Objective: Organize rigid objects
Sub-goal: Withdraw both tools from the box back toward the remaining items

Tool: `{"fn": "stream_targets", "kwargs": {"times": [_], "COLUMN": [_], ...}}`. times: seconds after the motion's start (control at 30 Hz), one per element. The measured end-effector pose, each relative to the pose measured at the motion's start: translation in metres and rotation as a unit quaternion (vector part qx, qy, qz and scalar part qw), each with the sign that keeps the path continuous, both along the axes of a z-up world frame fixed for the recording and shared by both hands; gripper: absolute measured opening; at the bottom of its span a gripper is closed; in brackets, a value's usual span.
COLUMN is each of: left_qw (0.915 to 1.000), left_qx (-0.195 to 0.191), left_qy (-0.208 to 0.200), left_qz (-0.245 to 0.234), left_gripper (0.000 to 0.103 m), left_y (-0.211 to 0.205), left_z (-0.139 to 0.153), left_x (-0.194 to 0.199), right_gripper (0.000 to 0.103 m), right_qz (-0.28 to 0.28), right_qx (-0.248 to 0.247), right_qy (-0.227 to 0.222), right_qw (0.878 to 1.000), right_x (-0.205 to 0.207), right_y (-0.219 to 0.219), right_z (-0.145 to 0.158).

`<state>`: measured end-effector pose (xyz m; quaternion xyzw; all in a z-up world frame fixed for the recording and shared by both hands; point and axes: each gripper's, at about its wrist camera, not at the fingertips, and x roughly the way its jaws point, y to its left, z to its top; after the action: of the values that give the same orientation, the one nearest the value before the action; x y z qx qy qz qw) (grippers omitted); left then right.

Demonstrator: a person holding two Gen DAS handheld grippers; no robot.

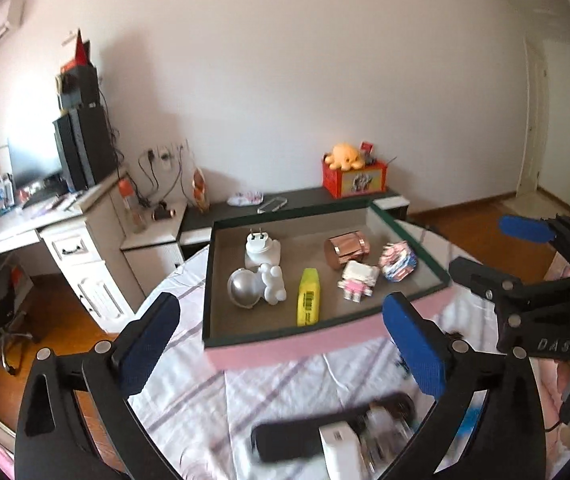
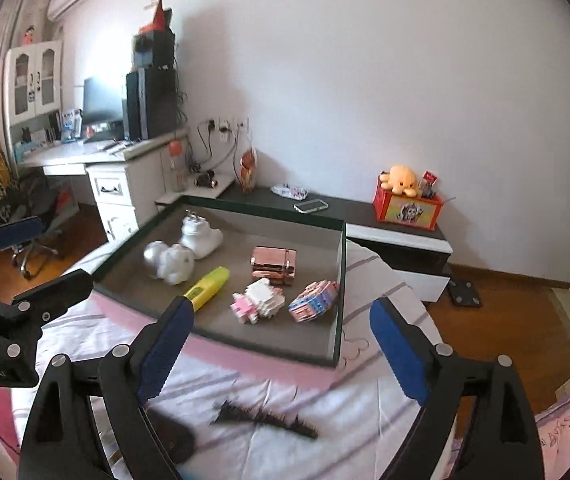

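A shallow dark-rimmed box lies on the bed. In it are a white plug adapter, a white astronaut figure, a yellow highlighter, a rose-gold case, a pink block figure and a patterned round piece. My left gripper is open and empty in front of the box. My right gripper is open and empty. Below the left gripper lie a black bar-shaped object and a white block, blurred. A black comb-like piece lies below the right gripper.
The bed has a white striped sheet and a pink cover. Behind it stand a low dark bench with an orange toy box and a phone, and a white desk at left. The floor is wood.
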<state>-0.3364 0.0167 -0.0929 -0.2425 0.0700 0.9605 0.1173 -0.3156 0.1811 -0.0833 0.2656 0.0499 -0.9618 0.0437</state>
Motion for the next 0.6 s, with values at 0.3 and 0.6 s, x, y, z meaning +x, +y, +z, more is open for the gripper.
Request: {"fn": "stream_targets", "kwargs": {"times": [0.3,0.6], "left_qw": [0.9981,0.995], "left_qx": [0.002,0.024], "left_qy": [0.051,0.068], "left_qz": [0.034,0.069], "left_gripper": [0.103,0.103], "left_y": [-0.011,-0.032], "left_z": [0.011,0.01], "left_x": [0.095,0.144], "right_gripper": [0.103,0.103], "right_qz": [-0.038,-0.08], "right_qx": [-0.005,-0.012], "right_qy": [0.07,0.121], "right_qw": [0.997,0.989], "right_x": [0.096,0.163], "right_y": [-0.009,-0.008], "right_z": [0.021,0.026]}}
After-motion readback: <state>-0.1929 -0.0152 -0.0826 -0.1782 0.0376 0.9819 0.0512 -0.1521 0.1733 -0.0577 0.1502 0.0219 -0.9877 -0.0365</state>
